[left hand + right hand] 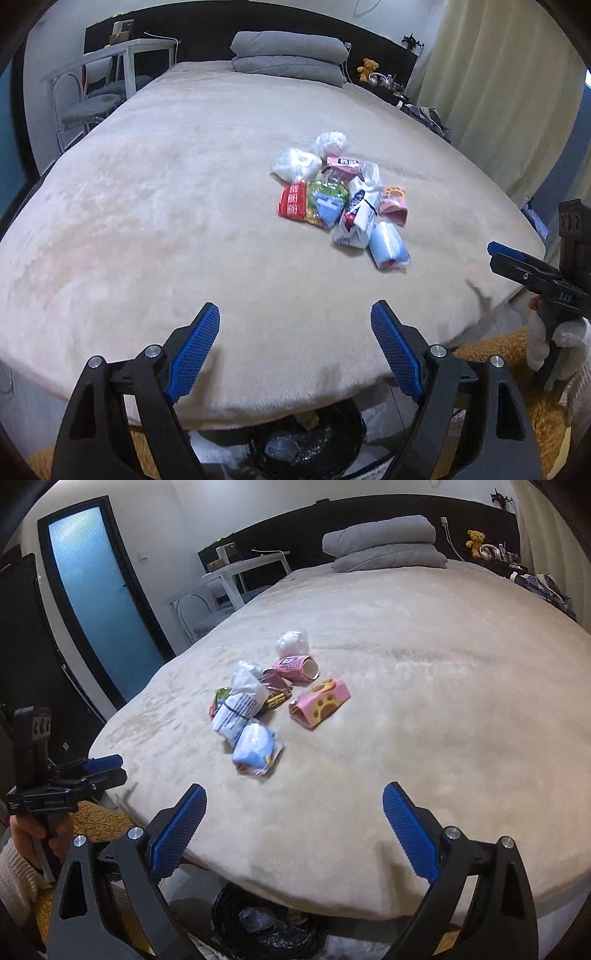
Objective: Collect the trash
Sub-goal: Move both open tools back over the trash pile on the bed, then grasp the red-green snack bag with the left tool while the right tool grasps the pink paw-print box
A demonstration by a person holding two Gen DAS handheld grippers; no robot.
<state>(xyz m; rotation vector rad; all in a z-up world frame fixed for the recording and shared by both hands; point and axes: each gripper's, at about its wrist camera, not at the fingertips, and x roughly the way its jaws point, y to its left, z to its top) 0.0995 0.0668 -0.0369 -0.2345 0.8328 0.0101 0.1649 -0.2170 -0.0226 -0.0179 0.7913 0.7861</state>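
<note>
Now both sides are spread wide and empty: left gripper (295,325) and right gripper (293,805) hover over the bed's (147,221) near edge. Ahead, the trash pile (343,199) sits mid-bed, untouched. Below, the bin (269,930) already holds something, so most collecting looks left.

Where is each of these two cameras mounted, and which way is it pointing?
Left wrist view: rides on the left gripper, looks along its open fingers over the bed at the trash pile; the right gripper and gloved hand show at right.
Right wrist view: rides on the right gripper, faces the same pile from further right; the left gripper shows at left.
Both share the pile, gray bedding and the black-lined bin below the bed's edge.
</note>
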